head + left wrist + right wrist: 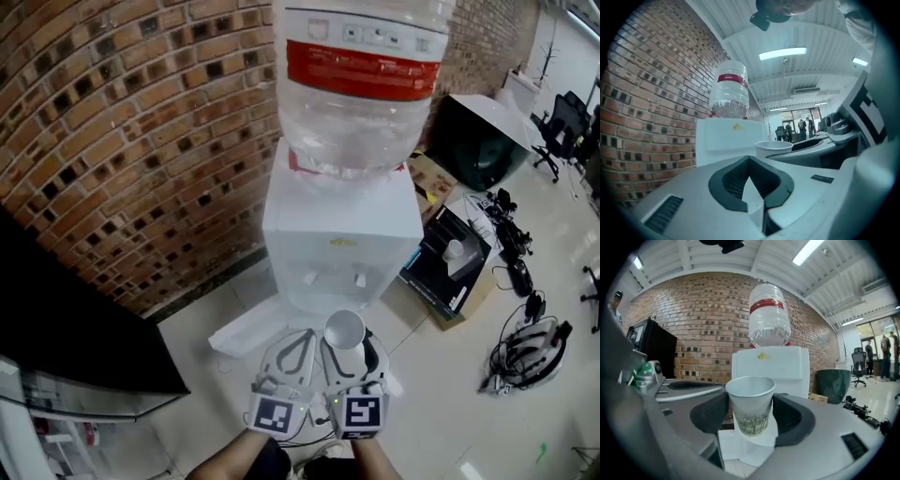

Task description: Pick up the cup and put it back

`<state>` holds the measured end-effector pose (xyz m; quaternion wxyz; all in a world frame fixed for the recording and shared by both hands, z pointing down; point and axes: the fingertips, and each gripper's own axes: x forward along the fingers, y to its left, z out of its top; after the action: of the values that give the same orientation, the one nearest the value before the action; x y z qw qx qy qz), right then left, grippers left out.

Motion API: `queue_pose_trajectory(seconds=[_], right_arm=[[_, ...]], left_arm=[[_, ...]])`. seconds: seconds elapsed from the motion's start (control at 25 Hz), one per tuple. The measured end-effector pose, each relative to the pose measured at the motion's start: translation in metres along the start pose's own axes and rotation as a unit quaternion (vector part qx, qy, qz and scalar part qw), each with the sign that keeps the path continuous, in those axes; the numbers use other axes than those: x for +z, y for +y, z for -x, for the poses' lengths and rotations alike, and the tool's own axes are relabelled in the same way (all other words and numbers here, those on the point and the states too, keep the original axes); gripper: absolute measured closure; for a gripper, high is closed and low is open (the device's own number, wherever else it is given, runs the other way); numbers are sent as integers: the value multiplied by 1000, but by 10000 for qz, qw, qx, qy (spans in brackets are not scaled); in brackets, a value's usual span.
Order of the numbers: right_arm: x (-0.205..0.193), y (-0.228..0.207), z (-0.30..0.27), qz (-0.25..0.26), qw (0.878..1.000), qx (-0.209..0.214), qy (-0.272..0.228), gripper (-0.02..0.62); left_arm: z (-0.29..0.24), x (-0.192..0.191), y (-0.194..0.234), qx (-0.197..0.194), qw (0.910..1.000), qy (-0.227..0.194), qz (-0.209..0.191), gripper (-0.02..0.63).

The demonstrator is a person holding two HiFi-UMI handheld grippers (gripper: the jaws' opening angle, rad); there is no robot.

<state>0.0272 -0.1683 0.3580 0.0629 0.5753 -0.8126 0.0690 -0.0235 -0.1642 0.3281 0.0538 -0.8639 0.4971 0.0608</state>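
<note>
A white paper cup [344,330] with a green plant print stands upright between the jaws of my right gripper [345,354], which is shut on it; the right gripper view shows the cup [750,405] empty and pressed on both sides by the dark pads. My left gripper [307,334] is right beside it on the left, its fingertips together with nothing between them. From the left gripper view [751,161] the cup's rim [773,146] shows just to the right. Both grippers point at a white water dispenser [342,234] with a large clear bottle [361,84] on top.
A brick wall [122,141] runs behind the dispenser. A black cabinet [66,328] stands at the left. To the right are a dark green bin [478,141], an open cardboard box [450,262], cables on the floor [525,352] and office chairs [562,122].
</note>
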Motion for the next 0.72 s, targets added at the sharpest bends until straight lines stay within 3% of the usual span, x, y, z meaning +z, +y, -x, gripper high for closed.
queue_pose_trajectory(seconds=[0.4,0.56,0.72], right_arm=[[167,27,54,135,9999,62,-52,293],[211,35,69,221,9997,4,-130,293],[227,42,77,289,9995,-27,-157,293]], left_arm=[[4,162,-5,51,9998,153,152,609],[6,206,0,90,9997,146,166,609],[13,230,1,58,10000,59,39,609]])
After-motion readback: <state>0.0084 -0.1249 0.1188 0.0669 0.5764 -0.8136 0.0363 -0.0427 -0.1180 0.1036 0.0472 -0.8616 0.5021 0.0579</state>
